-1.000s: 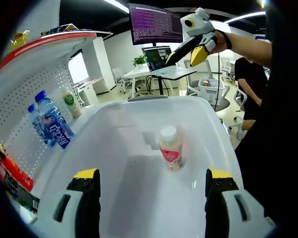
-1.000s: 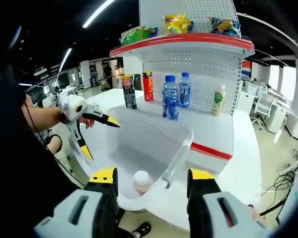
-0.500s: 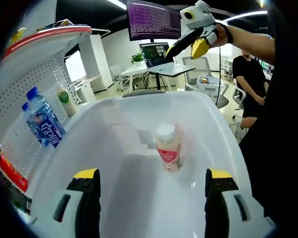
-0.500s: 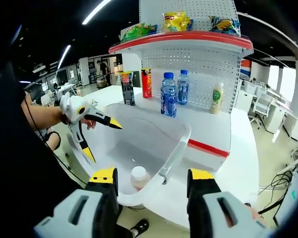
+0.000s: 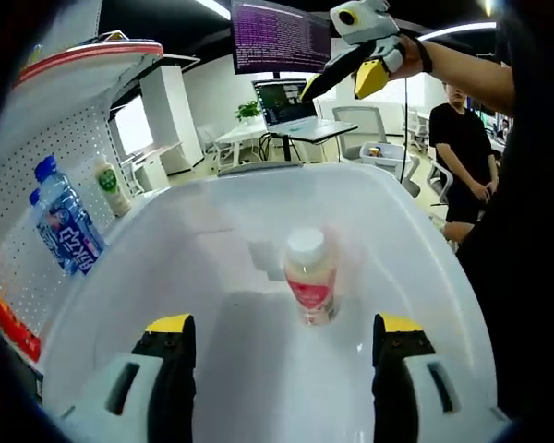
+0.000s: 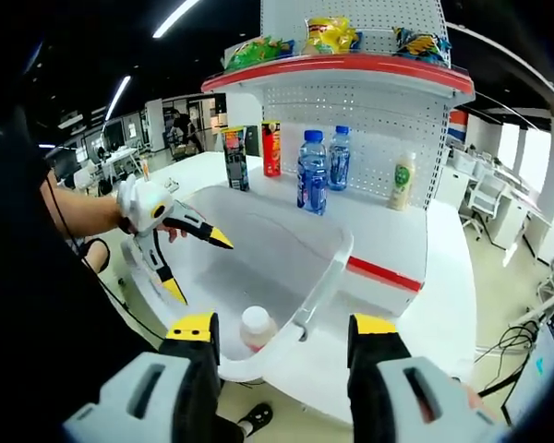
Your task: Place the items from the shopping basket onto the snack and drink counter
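Now, bottle [image 5: 310, 276]: 1 upright in your basket [image 5: 212, 221], nearer than before.
Left claw [image 5: 284, 374]: spread, closing in.
Right claw [image 6: 284, 365]: spread, empty.

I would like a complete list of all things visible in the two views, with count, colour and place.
shopping basket: one, white, in front of both grippers, beside the counter.
small bottle: one, pale with white cap and red label, upright inside the basket.
water bottles: two, blue, on the counter.
pale drink bottle: one, green label, on the counter right of the water bottles.
cans: two, one red and one dark, on the counter left of the water bottles.
snack bags: three, green and yellow, on the top shelf.
counter: one, white with red edge.
left gripper: open, over the basket.
right gripper: open, at the basket's rim.
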`<state>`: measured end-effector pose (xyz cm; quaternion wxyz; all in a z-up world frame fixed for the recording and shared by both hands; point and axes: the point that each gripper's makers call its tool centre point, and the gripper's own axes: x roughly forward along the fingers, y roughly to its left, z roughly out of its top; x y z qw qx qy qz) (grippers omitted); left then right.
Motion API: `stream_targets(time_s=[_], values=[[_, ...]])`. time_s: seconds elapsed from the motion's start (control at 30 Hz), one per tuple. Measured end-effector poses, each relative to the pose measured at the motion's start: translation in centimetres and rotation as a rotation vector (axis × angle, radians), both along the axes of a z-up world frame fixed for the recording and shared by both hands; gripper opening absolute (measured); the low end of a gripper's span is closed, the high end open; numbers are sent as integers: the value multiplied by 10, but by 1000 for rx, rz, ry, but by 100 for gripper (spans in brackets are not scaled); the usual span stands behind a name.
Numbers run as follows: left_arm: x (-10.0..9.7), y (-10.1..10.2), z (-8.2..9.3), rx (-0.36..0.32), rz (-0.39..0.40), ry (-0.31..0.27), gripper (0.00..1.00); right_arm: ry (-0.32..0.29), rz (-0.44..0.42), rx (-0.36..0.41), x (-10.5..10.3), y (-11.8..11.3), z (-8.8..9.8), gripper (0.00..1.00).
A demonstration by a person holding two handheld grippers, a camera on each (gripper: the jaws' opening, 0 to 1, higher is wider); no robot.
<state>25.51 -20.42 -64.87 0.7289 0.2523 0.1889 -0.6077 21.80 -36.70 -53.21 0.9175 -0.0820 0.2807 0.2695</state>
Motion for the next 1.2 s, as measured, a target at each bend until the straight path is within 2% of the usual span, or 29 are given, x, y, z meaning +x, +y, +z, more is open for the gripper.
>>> stream_targets(time_s=[0.27,0.33,0.67,0.73,0.8,0.93,1.0,1.07,1.13,1.2], values=[[2,-19,-12,-48,-28,6,75,6,-7,-17,0,-2,-3,55],[2,-22,-18,-39,-26,23,74,4,-13,-13,-1,-3,-2,55],[2,-28,-48,17,-50,23,73,19,-26,-24,-5,-7,-5,55],[3,-29,-51,16,-43,34,72,10,-38,-12,-3,-6,-2,55],[3,-30,-54,12,-35,43,72,-62,-45,-32,3,-7,7,54],[4,-32,-58,19,-41,42,72,-64,-24,-13,3,2,11,54],[5,-33,-60,15,-36,59,72,-66,-15,-29,3,3,12,54],[4,-36,-62,-1,-27,101,71,-65,-14,-30,3,2,12,54],[5,-36,-66,5,-24,91,70,-66,-14,-27,3,4,12,54],[2,-38,-68,-8,-12,144,69,-66,-9,-31,2,6,12,54]])
